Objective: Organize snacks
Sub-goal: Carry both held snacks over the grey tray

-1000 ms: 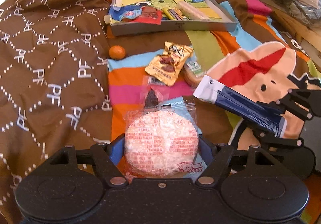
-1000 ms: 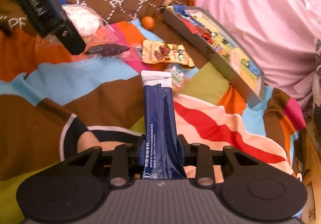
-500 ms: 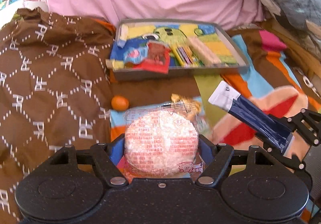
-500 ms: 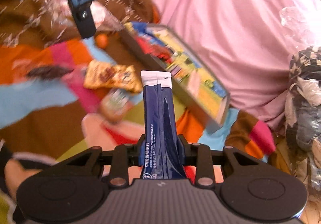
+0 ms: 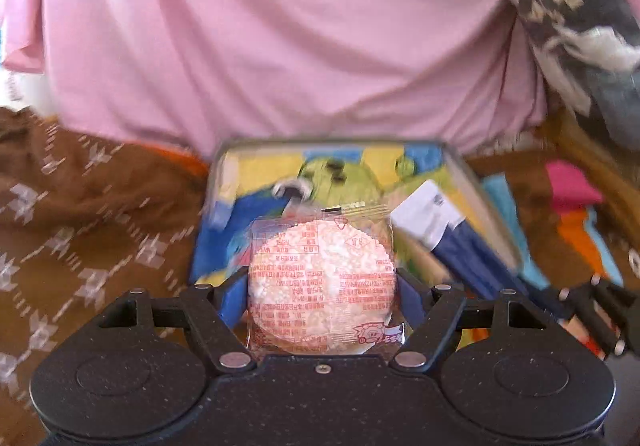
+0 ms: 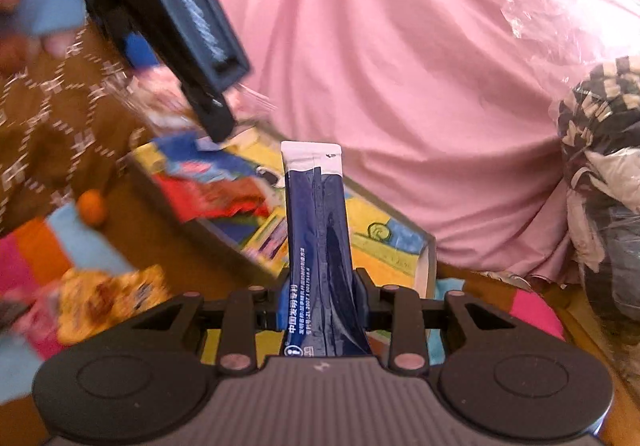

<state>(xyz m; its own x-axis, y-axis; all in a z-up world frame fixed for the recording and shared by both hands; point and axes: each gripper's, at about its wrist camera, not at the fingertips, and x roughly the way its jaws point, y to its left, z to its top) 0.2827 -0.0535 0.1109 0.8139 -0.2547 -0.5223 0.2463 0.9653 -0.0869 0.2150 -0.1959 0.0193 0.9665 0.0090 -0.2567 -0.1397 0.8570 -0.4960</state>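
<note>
Both my tongs pinch snacks above the grey rectangular tray (image 5: 472, 182): left tongs (image 5: 322, 286) a round pink-printed rice cracker packet (image 5: 322, 278), right tongs (image 6: 322, 298) a long navy-blue stick sachet (image 6: 318, 238).

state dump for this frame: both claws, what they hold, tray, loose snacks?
left claw: shut on the rice cracker pack
rice cracker pack: sealed, held above the tray
right claw: shut on the blue stick pack
blue stick pack: sealed, held, white end forward
tray: open, already holds several snacks
orange ball: loose on the blanket, outside the tray
yellow snack bag: loose on the blanket, blurred
</note>
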